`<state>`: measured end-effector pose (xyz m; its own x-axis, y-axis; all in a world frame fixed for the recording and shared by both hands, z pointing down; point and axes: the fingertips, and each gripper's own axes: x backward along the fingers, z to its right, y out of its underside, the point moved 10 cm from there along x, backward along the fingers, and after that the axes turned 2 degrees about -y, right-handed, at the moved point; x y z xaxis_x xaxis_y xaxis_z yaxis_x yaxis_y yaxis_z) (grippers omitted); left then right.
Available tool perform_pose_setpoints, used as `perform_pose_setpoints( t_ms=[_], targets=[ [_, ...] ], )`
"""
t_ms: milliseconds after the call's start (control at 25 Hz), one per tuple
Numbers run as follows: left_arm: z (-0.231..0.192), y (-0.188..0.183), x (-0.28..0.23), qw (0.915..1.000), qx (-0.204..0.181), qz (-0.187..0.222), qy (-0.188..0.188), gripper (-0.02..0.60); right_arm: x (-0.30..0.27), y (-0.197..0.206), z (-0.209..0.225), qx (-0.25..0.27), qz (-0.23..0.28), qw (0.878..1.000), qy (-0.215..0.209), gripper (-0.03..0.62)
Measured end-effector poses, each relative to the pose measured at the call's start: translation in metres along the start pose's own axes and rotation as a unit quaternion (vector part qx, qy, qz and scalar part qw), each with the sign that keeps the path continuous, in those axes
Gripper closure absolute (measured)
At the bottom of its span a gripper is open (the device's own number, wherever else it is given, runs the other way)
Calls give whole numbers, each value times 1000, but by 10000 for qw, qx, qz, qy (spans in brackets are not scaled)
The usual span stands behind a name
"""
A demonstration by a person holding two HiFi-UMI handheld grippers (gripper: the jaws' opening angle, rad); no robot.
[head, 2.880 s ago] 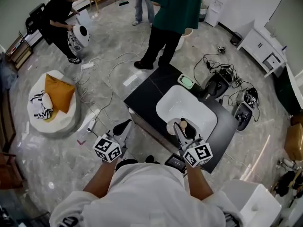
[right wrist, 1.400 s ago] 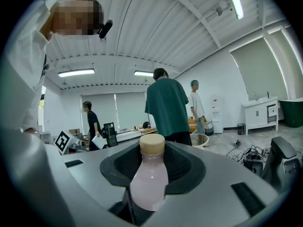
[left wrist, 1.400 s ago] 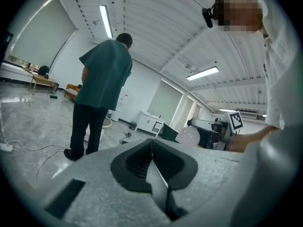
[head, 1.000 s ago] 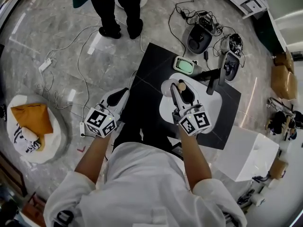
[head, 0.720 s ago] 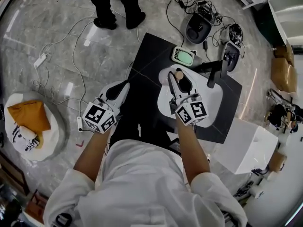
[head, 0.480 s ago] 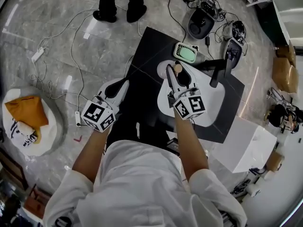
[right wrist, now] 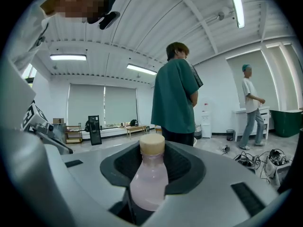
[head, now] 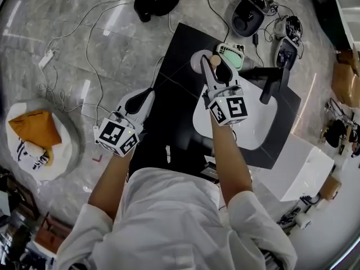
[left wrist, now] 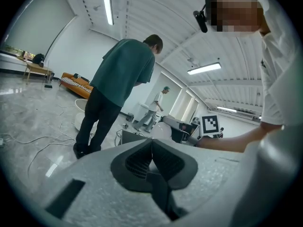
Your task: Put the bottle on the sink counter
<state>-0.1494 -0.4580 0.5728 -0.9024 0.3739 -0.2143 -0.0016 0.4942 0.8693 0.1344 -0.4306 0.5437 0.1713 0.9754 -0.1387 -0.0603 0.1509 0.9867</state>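
A pale pink bottle (right wrist: 149, 182) with a tan cap (head: 214, 60) stands upright between the jaws of my right gripper (head: 217, 72), which is shut on it. In the head view the bottle hangs over the black sink counter (head: 179, 54), just beyond the white basin (head: 256, 129) and beside a green dish (head: 232, 54). Whether the bottle touches the counter is hidden. My left gripper (head: 139, 102) hovers off the counter's left edge, jaws shut and empty, as the left gripper view (left wrist: 152, 161) also shows.
A black faucet (head: 272, 81) stands at the basin's right. A person's legs (head: 153, 1) are beyond the counter. Cables and black devices (head: 251, 14) lie on the floor at the top right. A white box (head: 298, 170) sits right of the counter, and a white pouf with an orange cushion (head: 32, 129) at the left.
My right gripper carried the bottle from above the basin to the far side of the counter, near the green dish. The left gripper kept its place beside the counter.
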Motion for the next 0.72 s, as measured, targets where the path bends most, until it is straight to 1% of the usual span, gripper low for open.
perform_pose_setpoints(
  t_ms=[320, 560, 720],
  targets=[
    [-13, -11, -17, 10000, -17, -21, 31, 565, -41, 7, 12, -69, 45, 10000, 6, 456],
    [-19, 0, -19, 9998, 147, -161, -45, 565, -72, 20, 22, 20, -96, 9999, 43, 456],
    [-25, 7, -21, 9994, 198, -258, -80, 565, -87, 30, 27, -13, -133, 9999, 60, 456]
  ],
)
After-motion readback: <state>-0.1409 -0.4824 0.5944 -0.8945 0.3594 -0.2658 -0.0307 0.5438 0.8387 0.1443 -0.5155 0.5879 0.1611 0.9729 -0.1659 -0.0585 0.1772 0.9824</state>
